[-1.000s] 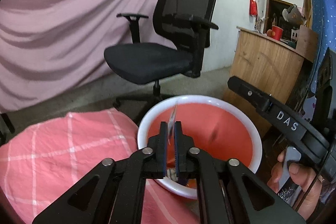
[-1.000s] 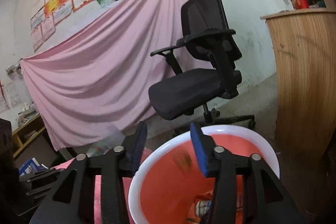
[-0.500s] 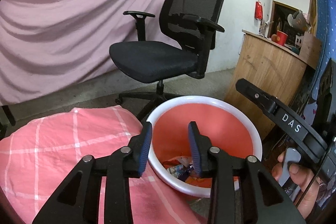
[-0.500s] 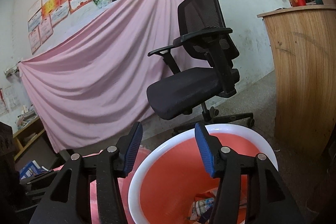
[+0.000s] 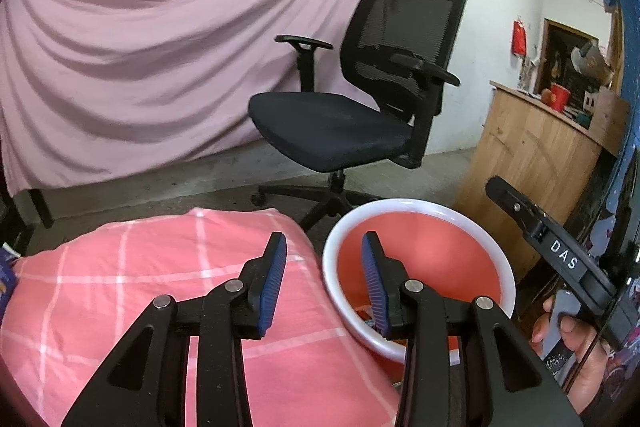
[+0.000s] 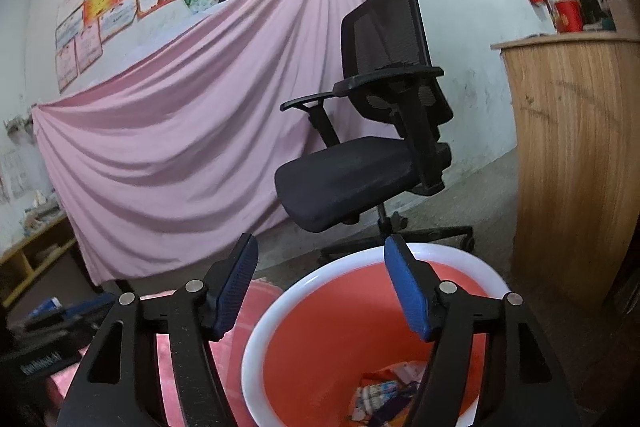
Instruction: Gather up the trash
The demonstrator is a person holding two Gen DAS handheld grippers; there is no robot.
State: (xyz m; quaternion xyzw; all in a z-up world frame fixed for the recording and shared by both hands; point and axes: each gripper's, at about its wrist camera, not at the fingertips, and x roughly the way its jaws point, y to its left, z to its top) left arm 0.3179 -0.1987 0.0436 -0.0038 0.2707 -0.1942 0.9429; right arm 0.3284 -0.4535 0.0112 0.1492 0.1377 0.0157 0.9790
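A red trash bin with a white rim (image 5: 420,205) (image 6: 352,261) stands beside a table with a pink checked cloth (image 5: 140,267). Several wrappers (image 6: 380,393) lie at its bottom. My left gripper (image 5: 324,277) is open and empty, over the cloth's edge and the bin's left rim. My right gripper (image 6: 322,289) is open and empty above the bin's near rim; its body also shows at the right of the left wrist view (image 5: 560,259), held in a hand.
A black office chair (image 5: 360,115) (image 6: 372,155) stands just behind the bin. A wooden counter (image 5: 528,151) (image 6: 576,155) is to the right. A pink sheet (image 5: 160,47) hangs on the back wall. A shelf with clutter (image 6: 36,247) is at left.
My left gripper held a wrapper over the bin, opened and let it drop in, then drew back left over the cloth. My right gripper opened a little wider.
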